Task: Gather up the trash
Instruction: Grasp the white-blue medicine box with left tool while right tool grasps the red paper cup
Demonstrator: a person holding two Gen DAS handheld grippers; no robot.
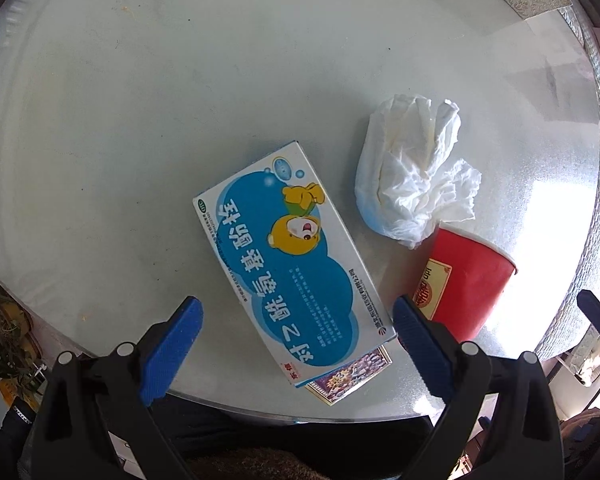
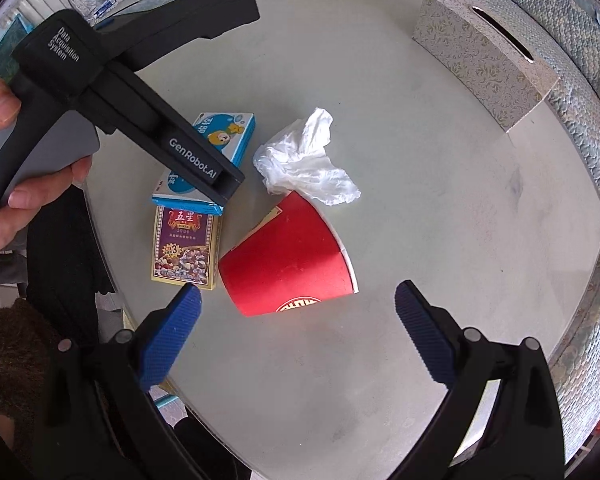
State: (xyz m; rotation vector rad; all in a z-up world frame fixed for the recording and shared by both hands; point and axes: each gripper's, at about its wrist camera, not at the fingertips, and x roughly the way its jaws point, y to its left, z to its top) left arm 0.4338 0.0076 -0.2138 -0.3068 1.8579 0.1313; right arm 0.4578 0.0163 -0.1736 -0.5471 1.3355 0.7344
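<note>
Both grippers – left, right – spread wide, trash bunched at round glass table's near edge; patterned tissue box only in right view.

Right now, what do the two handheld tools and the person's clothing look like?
Both tools, left and right, have black plastic bodies with silver pivot pins and ribbed blue fingers. Seen from the right wrist camera, the left tool's body carries white lettering: "GenRobot.AI" and "Data Acquisition System". A fuzzy dark brown sleeve shows at the frame edge.
</note>
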